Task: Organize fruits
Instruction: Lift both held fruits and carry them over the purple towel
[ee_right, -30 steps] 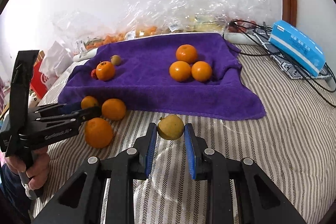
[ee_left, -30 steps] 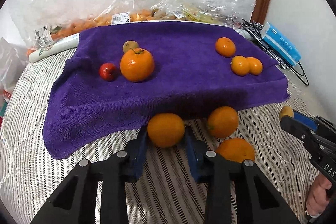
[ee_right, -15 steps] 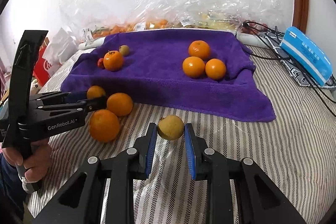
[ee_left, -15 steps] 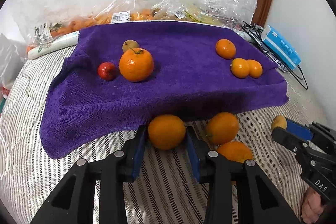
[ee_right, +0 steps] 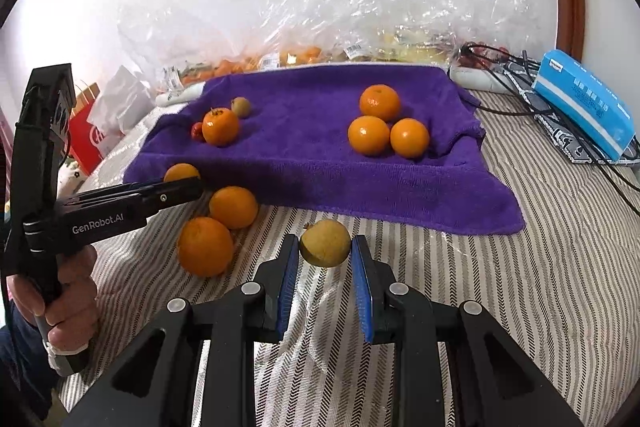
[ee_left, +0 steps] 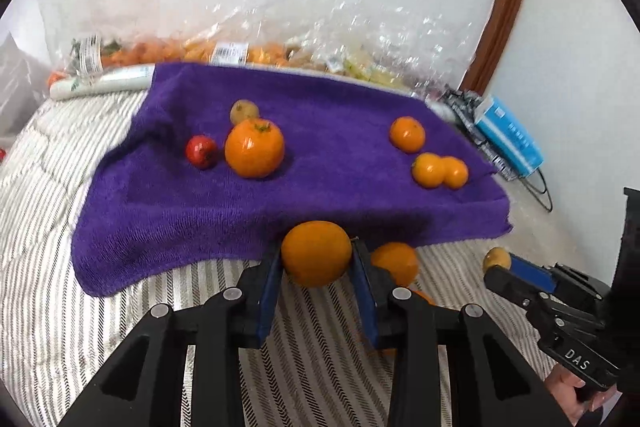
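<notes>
Six fruits sorted on purple towel (ee_right: 304,163); left gripper (ee_left: 316,263) fingers clamp an orange (ee_left: 316,253), right gripper (ee_right: 325,247) fingers clamp a yellow fruit (ee_right: 325,242), two loose oranges (ee_right: 218,227) left on bed.

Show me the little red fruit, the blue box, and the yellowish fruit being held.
red fruit (ee_left: 201,151), left wrist view, its front.
blue box (ee_right: 585,103), right wrist view, its top face.
yellowish fruit (ee_right: 326,243), right wrist view, its middle.
</notes>
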